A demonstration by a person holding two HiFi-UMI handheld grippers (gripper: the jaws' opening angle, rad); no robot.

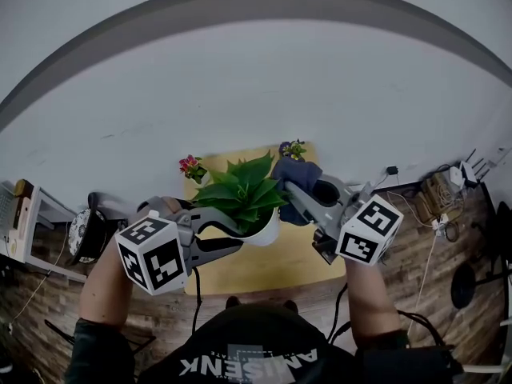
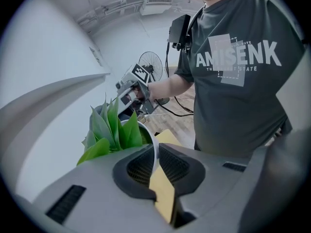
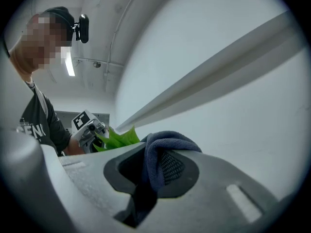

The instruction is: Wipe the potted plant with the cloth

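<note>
Potted plant [image 1: 244,192], broad green leaves in a white pot [image 1: 264,229], stands mid-way on a yellow surface [image 1: 280,266] in the head view, with two small flowering plants [image 1: 192,167] behind it near the wall. The left gripper [image 1: 242,237] reaches in from the left to the pot's near rim. The right gripper [image 1: 290,192] comes from the right with a dark blue cloth [image 1: 298,174] bunched at its tip, touching or just beside the leaves on that side. In the left gripper view the jaws stand narrow, pinched on the thin white rim [image 2: 154,152], with leaves rising just beyond. In the right gripper view the jaws are clamped on a fold of the cloth, which bulges over them, green leaf tips beyond. Several things could likely go wrong: a hard sweep could bend or tear leaves, pulling against the one-sided rim hold could tilt the pot, the fold could slip free, and a wide stroke might knock the small plants behind.
</note>
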